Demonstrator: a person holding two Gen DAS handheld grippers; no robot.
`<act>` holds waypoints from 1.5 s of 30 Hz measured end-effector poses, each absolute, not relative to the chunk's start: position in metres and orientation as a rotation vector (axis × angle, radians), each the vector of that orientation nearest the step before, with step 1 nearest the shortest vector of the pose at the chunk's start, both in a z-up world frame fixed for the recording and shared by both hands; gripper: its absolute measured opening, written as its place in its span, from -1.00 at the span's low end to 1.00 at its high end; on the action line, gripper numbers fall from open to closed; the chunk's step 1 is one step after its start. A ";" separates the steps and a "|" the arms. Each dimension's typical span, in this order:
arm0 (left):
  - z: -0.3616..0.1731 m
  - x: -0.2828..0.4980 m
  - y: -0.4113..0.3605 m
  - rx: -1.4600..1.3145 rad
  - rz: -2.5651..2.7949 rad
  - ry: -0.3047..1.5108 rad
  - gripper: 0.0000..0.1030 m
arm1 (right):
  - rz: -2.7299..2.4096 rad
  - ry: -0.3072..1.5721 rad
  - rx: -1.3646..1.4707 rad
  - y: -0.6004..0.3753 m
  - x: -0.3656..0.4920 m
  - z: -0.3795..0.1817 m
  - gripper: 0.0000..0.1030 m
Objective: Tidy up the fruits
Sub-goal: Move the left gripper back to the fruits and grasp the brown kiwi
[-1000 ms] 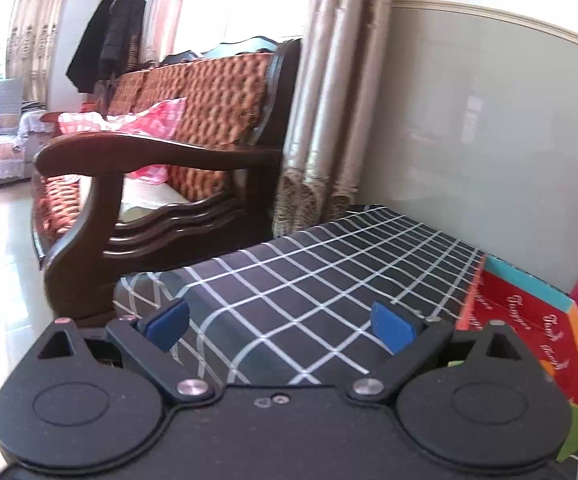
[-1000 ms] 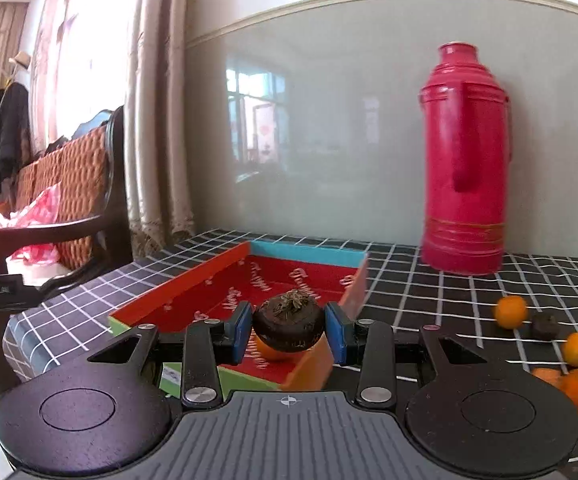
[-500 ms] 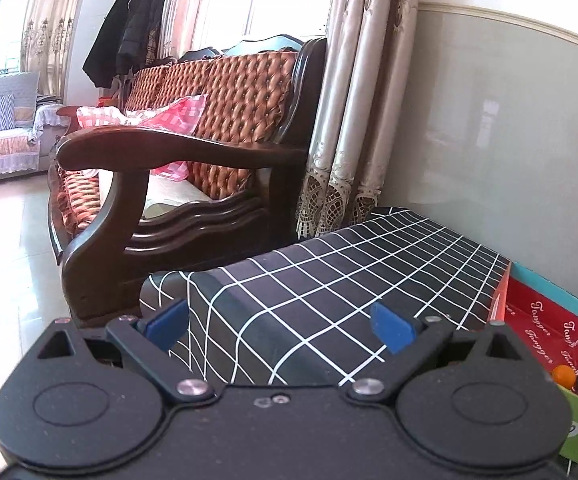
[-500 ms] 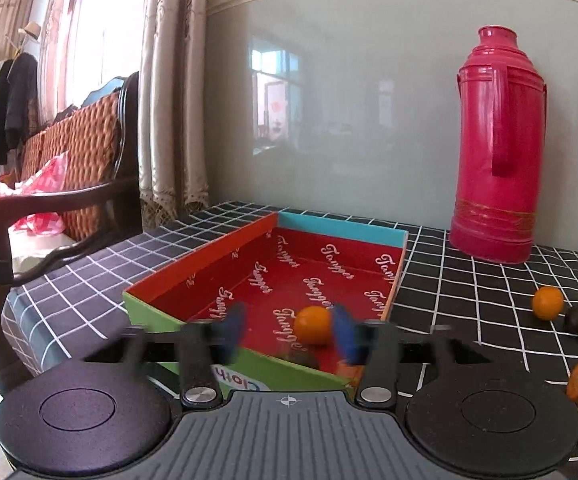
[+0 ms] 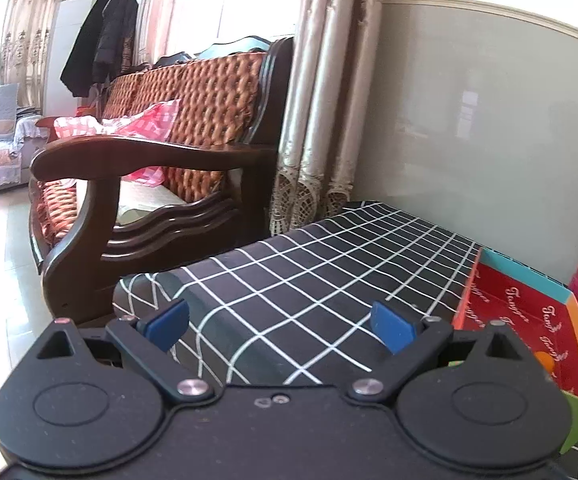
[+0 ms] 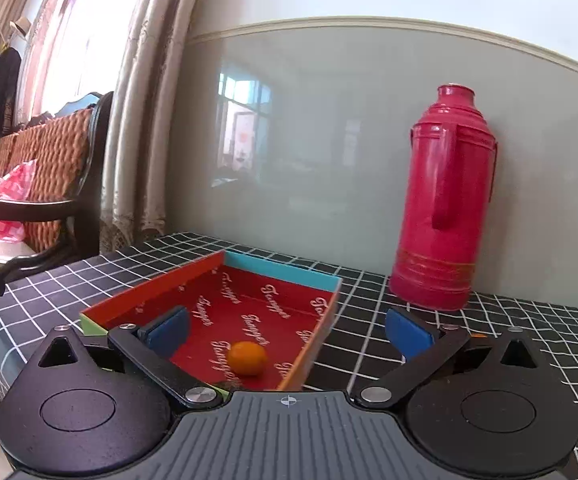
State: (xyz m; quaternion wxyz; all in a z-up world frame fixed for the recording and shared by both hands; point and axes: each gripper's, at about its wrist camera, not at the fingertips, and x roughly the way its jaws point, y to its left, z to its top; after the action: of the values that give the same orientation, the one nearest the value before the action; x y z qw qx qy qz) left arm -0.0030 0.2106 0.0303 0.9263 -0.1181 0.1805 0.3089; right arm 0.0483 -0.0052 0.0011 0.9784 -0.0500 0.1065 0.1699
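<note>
A shallow red box (image 6: 281, 273) with teal and orange walls lies on the black checked tablecloth (image 6: 369, 320). One orange fruit (image 6: 247, 358) rests on its floor near the front. My right gripper (image 6: 287, 334) hangs over the box's near end. Its jaws are opening wide, with nothing pressed between the blue pads (image 6: 167, 330). The dark fruit is out of sight. My left gripper (image 5: 281, 326) stands open over the cloth (image 5: 329, 260), left of the box (image 5: 529, 320), with nothing in it. A sliver of the orange fruit (image 5: 545, 360) shows behind its right finger.
A tall pink thermos (image 6: 443, 208) stands against the grey wall, right of the box. A wooden sofa with a dark armrest (image 5: 149, 152) sits past the table's left edge, with curtains (image 5: 317, 120) behind the corner.
My right gripper has gone from shut on a dark fruit to wide open, and the fruit has dropped from view. The orange fruit in the box now shows. The left gripper stays open.
</note>
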 end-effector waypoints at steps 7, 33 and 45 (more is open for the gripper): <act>0.035 0.011 0.178 -0.208 0.549 0.352 0.78 | 0.272 0.236 -0.112 -0.028 0.049 0.003 1.00; 0.012 0.057 -0.019 0.092 -0.103 0.323 0.80 | -0.286 0.284 0.044 -0.212 0.049 -0.004 1.00; -0.026 0.076 -0.094 0.200 -0.357 0.461 0.05 | -0.339 0.312 0.103 -0.254 0.045 -0.008 1.00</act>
State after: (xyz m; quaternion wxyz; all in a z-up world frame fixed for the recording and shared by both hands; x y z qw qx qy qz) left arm 0.0756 -0.0944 -0.0257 0.9529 0.0982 0.2267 -0.1758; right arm 0.0447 -0.2542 -0.0079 0.9723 0.0509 0.1547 -0.1678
